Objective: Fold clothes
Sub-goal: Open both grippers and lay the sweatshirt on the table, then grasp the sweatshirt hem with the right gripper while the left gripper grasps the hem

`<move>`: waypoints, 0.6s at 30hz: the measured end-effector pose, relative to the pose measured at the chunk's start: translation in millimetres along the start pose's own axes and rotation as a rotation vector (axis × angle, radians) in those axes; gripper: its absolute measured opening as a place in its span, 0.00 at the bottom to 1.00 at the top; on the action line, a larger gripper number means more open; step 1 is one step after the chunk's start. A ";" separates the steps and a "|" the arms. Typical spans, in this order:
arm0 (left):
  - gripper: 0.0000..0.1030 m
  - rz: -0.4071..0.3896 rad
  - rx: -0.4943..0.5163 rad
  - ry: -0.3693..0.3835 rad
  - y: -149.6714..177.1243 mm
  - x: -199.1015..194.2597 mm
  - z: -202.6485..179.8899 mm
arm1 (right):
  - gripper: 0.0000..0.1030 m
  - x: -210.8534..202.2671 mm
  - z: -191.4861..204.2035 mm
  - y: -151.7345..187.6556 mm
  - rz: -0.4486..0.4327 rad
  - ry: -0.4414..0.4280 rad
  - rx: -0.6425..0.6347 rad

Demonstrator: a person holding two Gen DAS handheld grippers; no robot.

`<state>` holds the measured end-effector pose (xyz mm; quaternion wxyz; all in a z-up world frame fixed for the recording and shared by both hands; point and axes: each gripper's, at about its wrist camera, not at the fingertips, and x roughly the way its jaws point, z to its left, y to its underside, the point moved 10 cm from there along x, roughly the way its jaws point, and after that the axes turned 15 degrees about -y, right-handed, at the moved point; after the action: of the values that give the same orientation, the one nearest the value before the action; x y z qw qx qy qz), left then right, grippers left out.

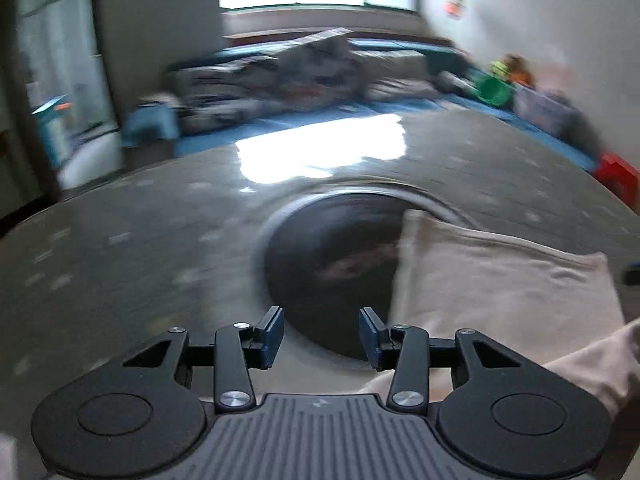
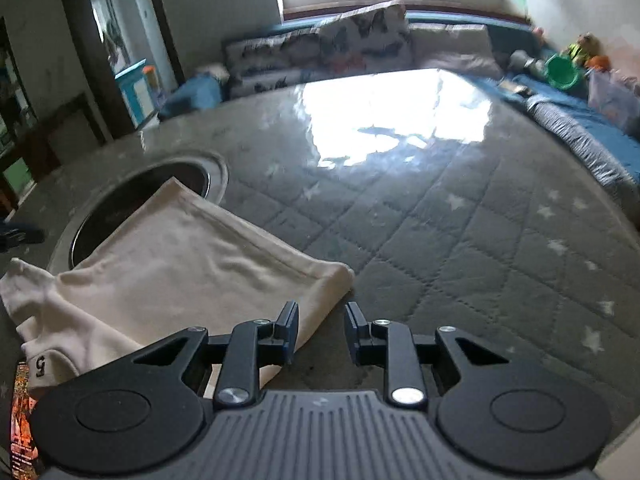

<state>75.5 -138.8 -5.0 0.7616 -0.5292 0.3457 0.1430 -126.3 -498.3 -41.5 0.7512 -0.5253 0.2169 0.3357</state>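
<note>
A cream garment (image 2: 188, 264) lies folded flat on the grey quilted table cover (image 2: 460, 240), its far corner reaching over a round dark recess (image 2: 132, 196). My right gripper (image 2: 321, 330) hangs just off the garment's near right corner, jaws apart with nothing between them; its left finger is over the cloth's edge. In the left wrist view the same garment (image 1: 492, 292) lies to the right of my left gripper (image 1: 321, 338), which is open and empty above the near rim of the recess (image 1: 328, 264). That view is blurred.
The table cover has a bright glare patch (image 2: 384, 120) at its far side. Behind it stand a sofa with patterned cushions (image 2: 352, 48), a blue mat (image 2: 592, 112), a green bucket (image 2: 562, 72) and toys. A glowing screen (image 2: 22, 420) sits at the near left.
</note>
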 end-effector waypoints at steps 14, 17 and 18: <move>0.51 0.057 0.047 0.106 -39.7 95.0 -78.5 | 0.24 37.8 -5.5 -5.8 0.115 -0.012 -0.023; 0.51 0.044 0.052 0.123 -41.0 96.6 -81.6 | 0.21 43.1 -4.0 -9.0 0.133 -0.005 -0.042; 0.49 0.039 0.060 0.127 -41.6 97.8 -84.7 | 0.17 45.2 -3.4 -10.5 0.139 0.000 -0.050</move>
<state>138.4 -246.5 -59.0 0.7507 -0.5074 0.4076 0.1134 -87.8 -491.3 -66.6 0.7126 -0.5276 0.2443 0.3925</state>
